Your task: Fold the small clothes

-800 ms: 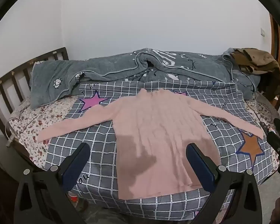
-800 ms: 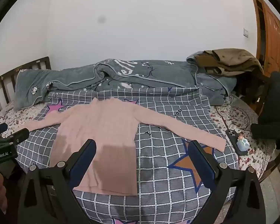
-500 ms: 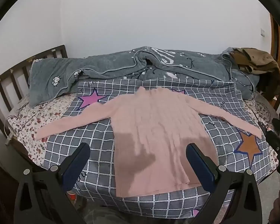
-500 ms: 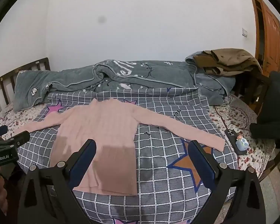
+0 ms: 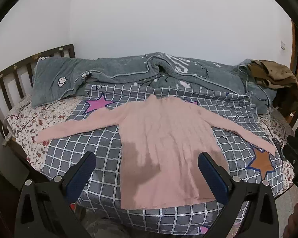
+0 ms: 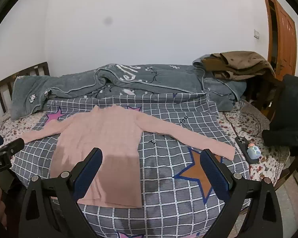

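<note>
Seemingly light and limp, the pink sweater (image 5: 164, 138) lies flat on the checked quilt (image 5: 75, 150), sleeves outspread; best pinched at a cuff or hem; left tool (image 5: 147, 170) gapes empty above the hem. Rightward, ribbed knit; right tool (image 6: 152, 168) wide, holding nothing.

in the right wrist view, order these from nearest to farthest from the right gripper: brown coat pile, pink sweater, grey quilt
1. pink sweater, spread flat just ahead of the right gripper, left of centre
2. grey quilt, bunched along the bed's far side
3. brown coat pile, far right corner
</note>
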A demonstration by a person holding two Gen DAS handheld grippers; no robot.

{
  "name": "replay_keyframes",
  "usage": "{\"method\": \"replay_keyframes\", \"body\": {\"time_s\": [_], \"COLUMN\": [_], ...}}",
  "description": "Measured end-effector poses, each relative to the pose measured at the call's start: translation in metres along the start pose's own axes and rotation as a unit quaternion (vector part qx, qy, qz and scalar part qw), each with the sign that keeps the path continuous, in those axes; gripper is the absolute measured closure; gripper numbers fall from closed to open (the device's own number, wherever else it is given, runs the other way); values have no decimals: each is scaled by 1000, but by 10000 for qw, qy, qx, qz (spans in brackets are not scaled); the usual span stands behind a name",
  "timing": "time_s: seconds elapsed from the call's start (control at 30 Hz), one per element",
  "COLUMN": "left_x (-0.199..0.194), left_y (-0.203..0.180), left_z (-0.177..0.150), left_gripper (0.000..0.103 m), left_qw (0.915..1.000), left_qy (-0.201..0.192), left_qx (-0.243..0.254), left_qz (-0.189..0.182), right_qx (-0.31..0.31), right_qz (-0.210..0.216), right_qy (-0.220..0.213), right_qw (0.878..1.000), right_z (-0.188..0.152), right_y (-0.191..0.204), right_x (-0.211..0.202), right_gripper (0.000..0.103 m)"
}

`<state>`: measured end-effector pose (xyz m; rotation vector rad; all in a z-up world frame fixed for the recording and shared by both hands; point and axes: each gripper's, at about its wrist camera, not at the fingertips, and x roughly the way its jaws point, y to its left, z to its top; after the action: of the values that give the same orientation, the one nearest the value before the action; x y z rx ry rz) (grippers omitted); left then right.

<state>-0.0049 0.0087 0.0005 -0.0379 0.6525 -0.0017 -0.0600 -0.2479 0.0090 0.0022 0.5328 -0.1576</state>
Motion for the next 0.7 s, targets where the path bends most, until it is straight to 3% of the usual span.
{"method": "replay_keyframes", "body": {"time_s": [0.7], "left_x": [-2], "left_y": [3], "left_z": [1], "left_gripper": [0], "left_qw": [9996], "left_qy": [-276], "left_qx": [-27], "left_qz": [-60], "right_qx": [29], "right_qz": [23], "right_qy": [27], "right_qw": [10000], "right_z": [-1], "right_y": [0], "right_x": [3], "right_gripper": [6]}}
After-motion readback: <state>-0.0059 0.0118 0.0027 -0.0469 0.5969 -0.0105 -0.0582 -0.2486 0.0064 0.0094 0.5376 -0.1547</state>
